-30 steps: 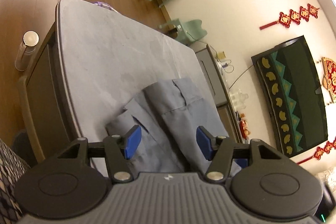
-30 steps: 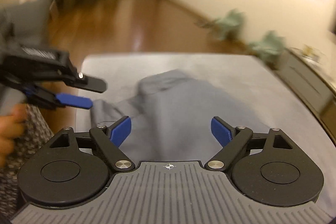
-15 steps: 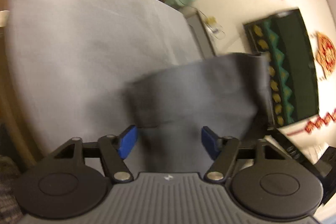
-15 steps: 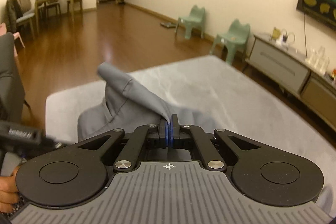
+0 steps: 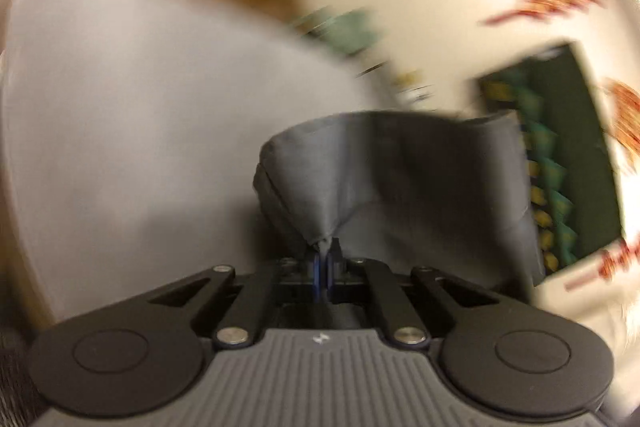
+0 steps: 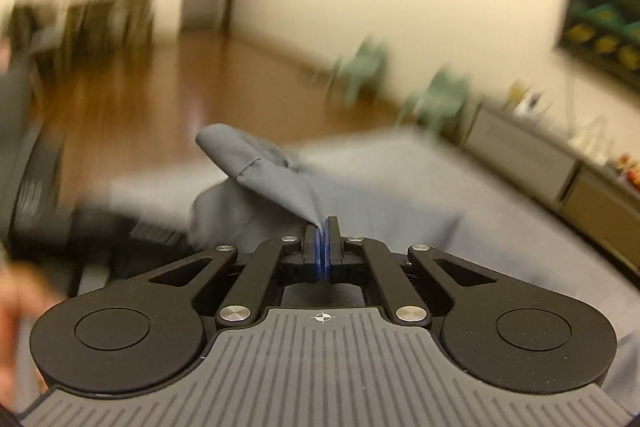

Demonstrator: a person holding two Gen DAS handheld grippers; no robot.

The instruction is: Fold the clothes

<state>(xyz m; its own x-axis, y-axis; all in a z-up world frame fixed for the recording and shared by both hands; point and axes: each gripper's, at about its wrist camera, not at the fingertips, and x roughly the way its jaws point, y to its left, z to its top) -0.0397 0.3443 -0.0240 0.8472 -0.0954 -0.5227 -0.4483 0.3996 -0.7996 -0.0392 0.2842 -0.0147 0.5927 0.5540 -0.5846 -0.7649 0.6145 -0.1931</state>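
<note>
Left wrist view shows the left gripper point(image 5: 325, 259) now pinched tight on a fold of the grey garment point(image 5: 400, 183), where half a second ago its blue pads stood wide apart around the cloth. Right gripper point(image 6: 323, 241) is likewise clamped on another fold of the garment point(image 6: 264, 179), as it was half a second back. Cloth rises off the grey table point(image 5: 140, 107) in both views, one part hanging loose, and heavy blur suggests fast motion. With both ends held, the garment looks ready to be spread or laid over into a fold.
</note>
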